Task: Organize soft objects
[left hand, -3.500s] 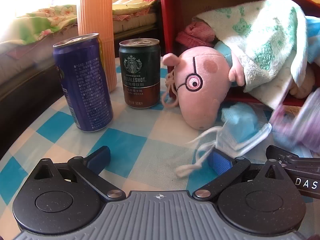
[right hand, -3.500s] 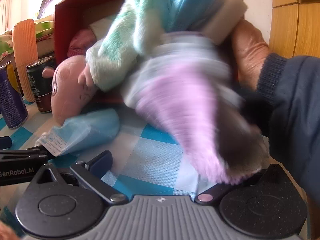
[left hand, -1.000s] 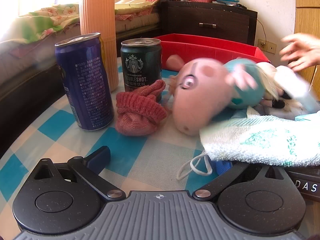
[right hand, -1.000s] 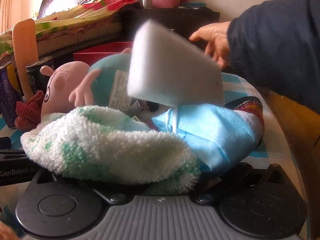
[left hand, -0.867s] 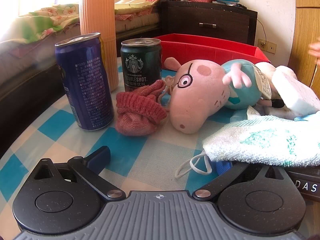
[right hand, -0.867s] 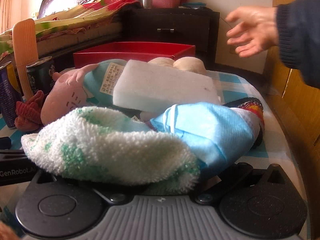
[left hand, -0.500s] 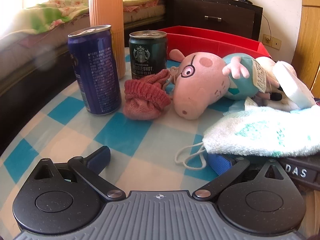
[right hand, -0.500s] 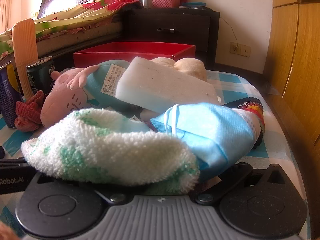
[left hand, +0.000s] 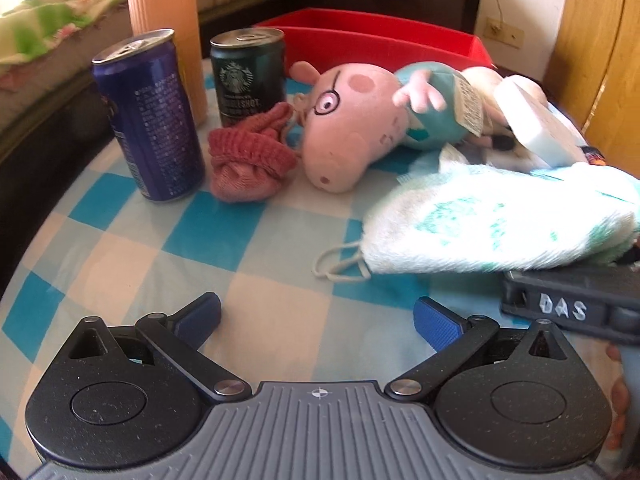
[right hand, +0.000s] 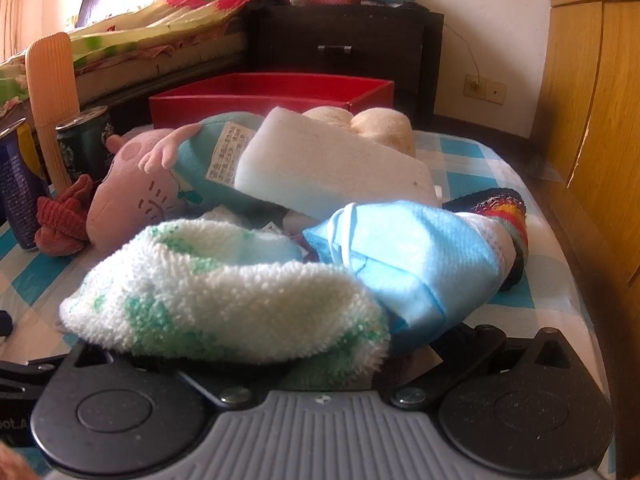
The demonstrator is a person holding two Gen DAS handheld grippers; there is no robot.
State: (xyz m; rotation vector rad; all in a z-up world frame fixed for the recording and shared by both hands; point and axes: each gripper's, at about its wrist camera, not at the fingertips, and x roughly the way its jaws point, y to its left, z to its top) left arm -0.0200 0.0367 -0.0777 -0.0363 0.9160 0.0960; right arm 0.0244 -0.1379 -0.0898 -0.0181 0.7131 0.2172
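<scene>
Two sets of tongs sit low over the checked bench [left hand: 132, 248]. The left tongs [left hand: 316, 316] point level across the cloth, blue pads spread wide with only bare blue-and-white squares between them. The right tongs [right hand: 320, 364] lie buried under the pile: a white-and-green fluffy towel [right hand: 224, 284] and a blue face mask [right hand: 408, 264] drape over the fingers, so whether they are spread or pinching, I cannot tell. From the left view their side shows just beside the towel, lettered "DAS".

Soft things are heaped on the bench in front of the red box [left hand: 380, 40]: a pink pig plush [left hand: 352, 136] lying on its side with a printed tag too small to read, a white sponge block [right hand: 332, 172] resting tilted on it, a striped knit piece [right hand: 508, 208] at the far right, and a red knitted sock bundle [left hand: 248, 160] touching the plush's snout.

Behind the bundle stands a dark green can [left hand: 250, 76] with the Starbucks logo and "DOUBLESHOT"; a blue can [left hand: 152, 120] stands left of it, and an orange ribbed cylinder [left hand: 168, 20] behind.
</scene>
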